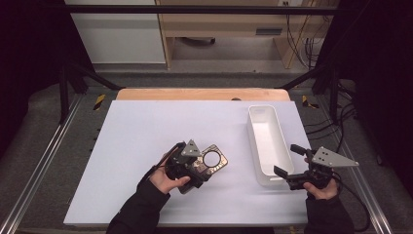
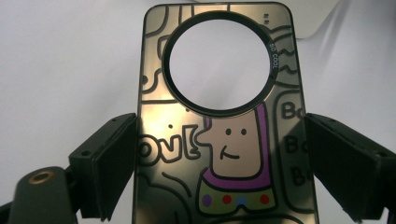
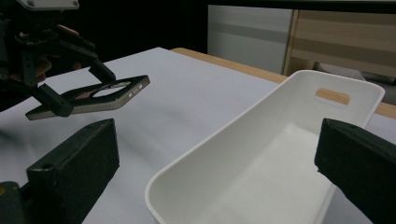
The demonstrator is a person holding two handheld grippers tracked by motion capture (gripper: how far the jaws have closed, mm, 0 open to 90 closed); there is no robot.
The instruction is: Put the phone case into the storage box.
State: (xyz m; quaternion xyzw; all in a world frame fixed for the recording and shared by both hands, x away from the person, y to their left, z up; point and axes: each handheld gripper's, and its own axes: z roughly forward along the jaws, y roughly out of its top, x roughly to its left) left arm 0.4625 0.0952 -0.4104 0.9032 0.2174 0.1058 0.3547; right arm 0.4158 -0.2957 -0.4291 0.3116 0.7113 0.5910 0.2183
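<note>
The phone case (image 2: pixel 219 135), printed with a cartoon figure and pierced by a round hole, sits clamped by its long edges between the jaws of the left gripper (image 1: pixel 195 168), lifted off the table (image 1: pixel 146 131). The tray (image 1: pixel 265 141) lies well to that gripper's right. The right gripper (image 1: pixel 287 161) hangs open over the tray's near end, holding nothing.

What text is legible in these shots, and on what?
"SO COOL" – white letters on the black ring around the round hole of the phone case, in the left gripper view.
"OVE" – outlined letters left of the cartoon figure on the case; start hidden by a jaw.
"Bo", "Bo", "B" – stacked at the case's right edge, cut off.
The white bin bears no text.
</note>
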